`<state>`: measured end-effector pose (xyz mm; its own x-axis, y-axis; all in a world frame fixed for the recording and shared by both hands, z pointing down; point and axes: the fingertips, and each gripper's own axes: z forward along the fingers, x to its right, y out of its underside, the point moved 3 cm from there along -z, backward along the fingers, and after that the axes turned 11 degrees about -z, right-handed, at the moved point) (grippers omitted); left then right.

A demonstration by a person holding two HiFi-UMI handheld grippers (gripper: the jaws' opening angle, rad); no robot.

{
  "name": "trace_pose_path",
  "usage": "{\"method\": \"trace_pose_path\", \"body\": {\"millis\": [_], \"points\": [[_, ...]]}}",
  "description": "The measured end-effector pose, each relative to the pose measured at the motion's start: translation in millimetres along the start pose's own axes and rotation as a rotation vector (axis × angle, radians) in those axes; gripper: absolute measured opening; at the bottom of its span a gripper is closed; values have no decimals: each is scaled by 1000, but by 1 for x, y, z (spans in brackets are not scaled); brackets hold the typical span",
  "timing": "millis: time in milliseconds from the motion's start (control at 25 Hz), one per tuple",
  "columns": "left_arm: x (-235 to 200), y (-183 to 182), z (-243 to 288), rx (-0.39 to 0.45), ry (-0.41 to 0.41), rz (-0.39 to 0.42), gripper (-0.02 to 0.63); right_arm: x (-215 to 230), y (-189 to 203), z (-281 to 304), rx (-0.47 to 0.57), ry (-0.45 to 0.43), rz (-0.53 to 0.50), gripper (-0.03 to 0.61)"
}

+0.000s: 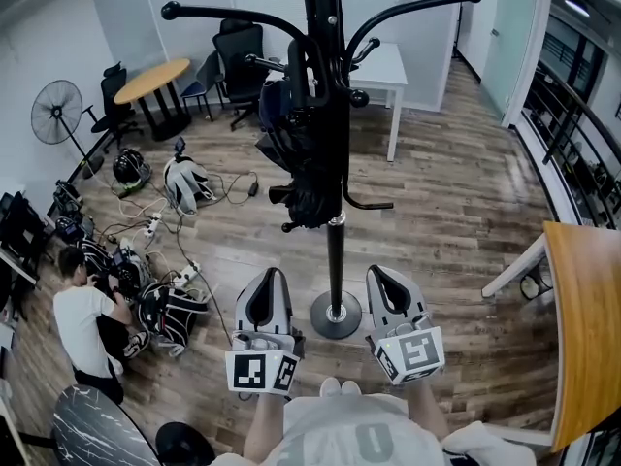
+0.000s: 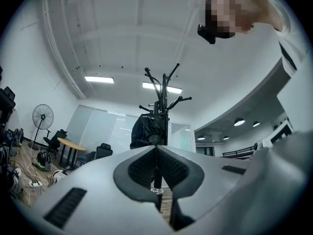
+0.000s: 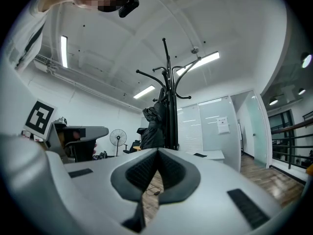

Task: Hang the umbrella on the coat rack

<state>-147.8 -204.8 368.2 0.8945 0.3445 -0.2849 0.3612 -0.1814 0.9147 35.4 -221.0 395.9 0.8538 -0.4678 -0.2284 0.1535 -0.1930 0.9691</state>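
Observation:
A black coat rack [image 1: 335, 163] stands in front of me on a round base [image 1: 336, 315]. A folded black umbrella [image 1: 299, 153] hangs from one of its hooks, left of the pole. My left gripper [image 1: 269, 277] is held low, left of the base, its jaws shut and empty. My right gripper [image 1: 385, 273] is right of the base, also shut and empty. In the left gripper view the shut left gripper [image 2: 156, 148] points at the umbrella [image 2: 146, 131] on the rack [image 2: 161, 89]. In the right gripper view the right gripper [image 3: 157, 152] faces the rack [image 3: 168, 92] and the umbrella [image 3: 154, 129].
A person [image 1: 82, 318] crouches at the left among bags and cables [image 1: 175, 260]. A fan [image 1: 56, 112], a round table [image 1: 152, 80], office chairs [image 1: 238, 56] and a white table [image 1: 383, 66] stand at the back. A wooden tabletop [image 1: 587, 338] is at the right.

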Motion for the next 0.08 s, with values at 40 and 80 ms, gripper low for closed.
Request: {"method": "trace_pose_path", "body": {"millis": [40, 80], "points": [[-1, 0, 0, 0, -4, -6, 31, 1, 0, 0, -2, 2, -1, 29], [-2, 1, 0, -1, -8, -10, 31, 2, 1, 0, -5, 3, -1, 29]]}}
